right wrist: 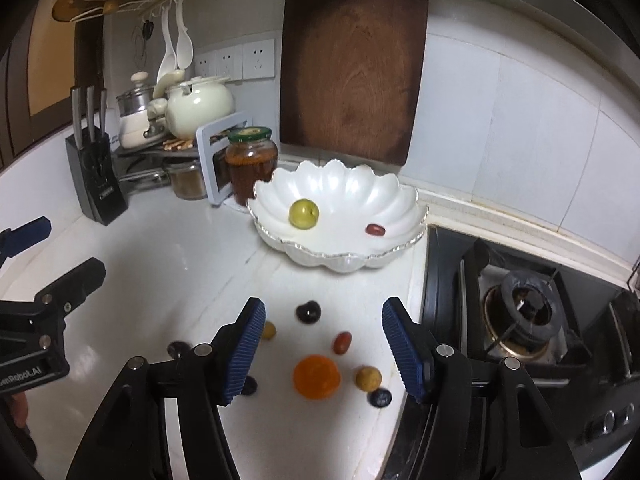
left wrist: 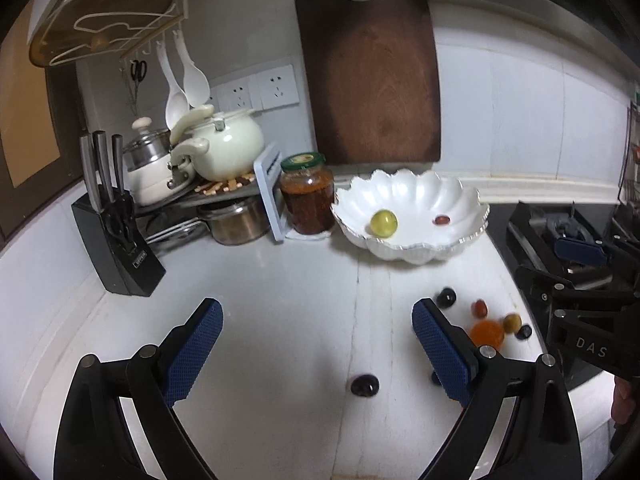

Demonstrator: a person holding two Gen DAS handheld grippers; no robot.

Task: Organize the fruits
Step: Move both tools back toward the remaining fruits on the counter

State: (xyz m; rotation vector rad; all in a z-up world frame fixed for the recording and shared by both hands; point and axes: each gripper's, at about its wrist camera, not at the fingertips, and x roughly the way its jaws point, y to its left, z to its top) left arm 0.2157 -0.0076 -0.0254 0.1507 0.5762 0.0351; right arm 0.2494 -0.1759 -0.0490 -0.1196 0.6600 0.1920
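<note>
A white scalloped bowl point(left wrist: 412, 200) point(right wrist: 360, 196) holds a green plum point(left wrist: 383, 223) point(right wrist: 304, 213) and a red date point(left wrist: 441, 220) point(right wrist: 375, 229). Loose on the white counter lie an orange fruit point(right wrist: 316, 377) point(left wrist: 486, 333), a dark cherry point(right wrist: 307, 312) point(left wrist: 445, 297), a red date point(right wrist: 342, 342), a yellow-brown fruit point(right wrist: 368, 378) and a dark berry point(right wrist: 379, 397). My left gripper point(left wrist: 318, 316) is open and empty above a dark fruit point(left wrist: 364, 385). My right gripper point(right wrist: 324, 316) is open and empty, its fingers either side of the loose fruits.
A jar of red preserve point(left wrist: 307, 194) stands left of the bowl, with a pot rack point(left wrist: 200, 184) and knife block point(left wrist: 116, 240) further left. A wooden cutting board point(left wrist: 372, 80) leans on the wall. A gas stove point(right wrist: 520, 320) borders the counter on the right.
</note>
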